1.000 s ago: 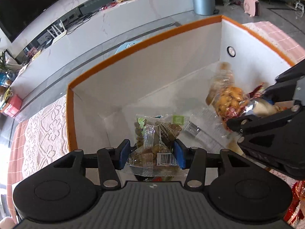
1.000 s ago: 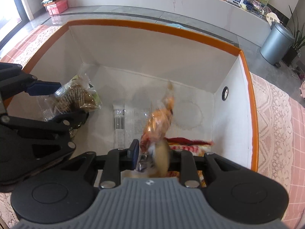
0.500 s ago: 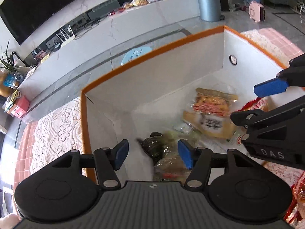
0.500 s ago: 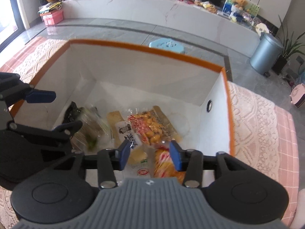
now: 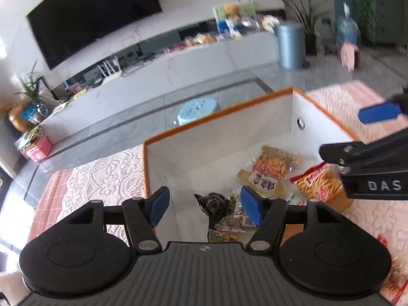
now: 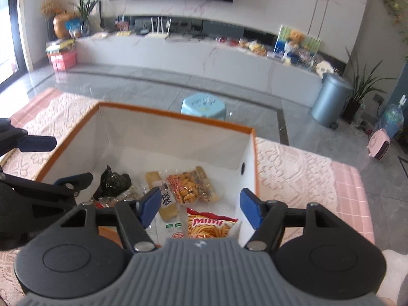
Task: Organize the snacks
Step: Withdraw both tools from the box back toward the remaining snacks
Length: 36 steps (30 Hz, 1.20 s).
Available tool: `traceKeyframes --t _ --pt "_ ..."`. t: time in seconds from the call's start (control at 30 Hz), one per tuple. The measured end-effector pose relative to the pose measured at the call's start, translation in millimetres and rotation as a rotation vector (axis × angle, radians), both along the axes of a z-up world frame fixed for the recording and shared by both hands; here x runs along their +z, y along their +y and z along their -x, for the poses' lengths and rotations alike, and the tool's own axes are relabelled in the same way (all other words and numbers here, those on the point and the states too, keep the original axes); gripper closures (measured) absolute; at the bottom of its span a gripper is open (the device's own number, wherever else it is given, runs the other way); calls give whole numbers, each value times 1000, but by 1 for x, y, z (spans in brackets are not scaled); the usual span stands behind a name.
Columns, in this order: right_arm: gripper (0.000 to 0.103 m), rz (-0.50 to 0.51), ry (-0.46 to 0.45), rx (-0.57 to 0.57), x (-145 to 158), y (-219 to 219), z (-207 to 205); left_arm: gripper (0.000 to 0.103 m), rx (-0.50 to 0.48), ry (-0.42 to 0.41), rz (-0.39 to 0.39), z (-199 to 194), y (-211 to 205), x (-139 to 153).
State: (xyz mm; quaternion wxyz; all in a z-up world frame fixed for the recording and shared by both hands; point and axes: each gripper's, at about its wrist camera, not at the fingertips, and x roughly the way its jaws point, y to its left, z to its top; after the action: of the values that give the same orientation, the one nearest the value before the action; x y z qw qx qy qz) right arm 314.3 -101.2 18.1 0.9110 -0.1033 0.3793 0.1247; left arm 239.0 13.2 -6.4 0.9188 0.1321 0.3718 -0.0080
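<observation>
A white box with an orange rim (image 5: pixel 216 116) (image 6: pixel 176 114) stands on a lace cloth and holds several snack packs. An orange-filled clear pack (image 5: pixel 275 162) (image 6: pixel 191 186) lies flat in the middle. A red Mimi chip bag (image 6: pixel 211 225) (image 5: pixel 316 181) lies nearer. A dark packet (image 5: pixel 211 202) (image 6: pixel 114 181) sits at the left, over a clear cookie pack (image 5: pixel 237 220). My left gripper (image 5: pixel 205 205) hangs above the box's near left corner, its jaws opening with nothing held. My right gripper (image 6: pixel 199 207) hovers above the near right, jaws opening and empty.
A lace cloth (image 6: pixel 293 170) over a pink table surrounds the box. More snack packs (image 5: pixel 394 278) lie on the cloth at the right. Beyond are a blue stool (image 6: pixel 204 104), a grey bin (image 6: pixel 330 99), a long white cabinet (image 6: pixel 193 56) and a television.
Both grippers let go of their packs, which dropped into the box. Both jaws spread wider and both hands rose and drew back, so the box looks smaller and more room shows.
</observation>
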Motion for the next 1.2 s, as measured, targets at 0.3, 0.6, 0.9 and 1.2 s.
traceKeyframes --t 0.3,0.6,0.9,1.2 --pt "30 -75 -71 3 18 -25 73 28 3 -91 127 65 8 23" --pt "22 -110 -163 13 12 -35 161 28 -49 -127 127 123 3 20" --pt "20 -144 -212 -63 -7 -45 219 28 -77 -108 152 160 1 8" --pt "15 -127 -180 -122 -38 -51 237 28 -110 -27 240 167 17 -19"
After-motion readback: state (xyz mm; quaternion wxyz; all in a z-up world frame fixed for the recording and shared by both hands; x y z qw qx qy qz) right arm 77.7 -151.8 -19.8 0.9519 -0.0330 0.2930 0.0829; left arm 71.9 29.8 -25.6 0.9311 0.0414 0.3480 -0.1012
